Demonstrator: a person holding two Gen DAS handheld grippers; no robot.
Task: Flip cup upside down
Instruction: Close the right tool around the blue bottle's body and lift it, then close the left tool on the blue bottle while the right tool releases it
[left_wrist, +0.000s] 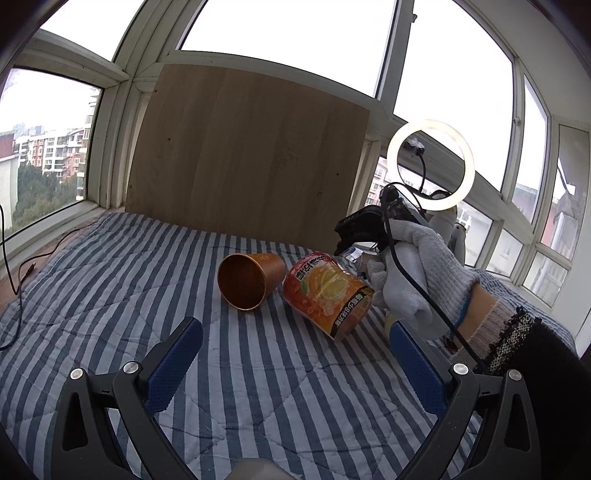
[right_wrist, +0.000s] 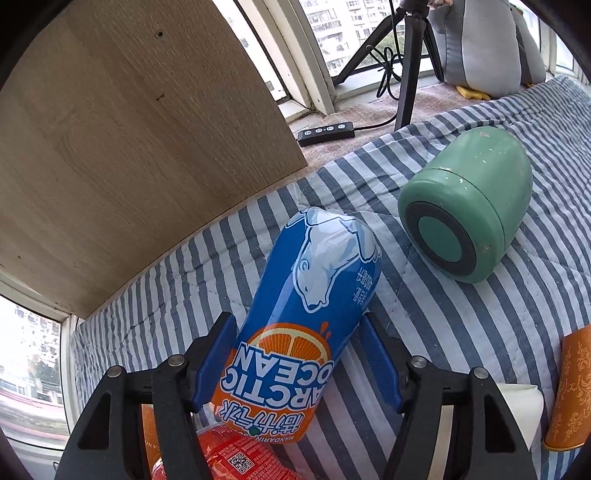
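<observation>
Gloved right hand (left_wrist: 413, 273) tilts the right gripper (right_wrist: 295, 365), clamped on the orange cup (right_wrist: 295, 332). Left gripper (left_wrist: 291, 354) hovers low, jaws apart, empty.

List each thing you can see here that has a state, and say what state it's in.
Orange-gold metal cup: on its side on the striped quilt, mouth facing the left camera, empty.
Orange and blue Arctic Ocean soda can: tilted, between the right jaws.
Green cylindrical flask: lying on its side.
White ring light: switched on.
Left gripper: open, holding nothing.
Right gripper: shut on the can.
</observation>
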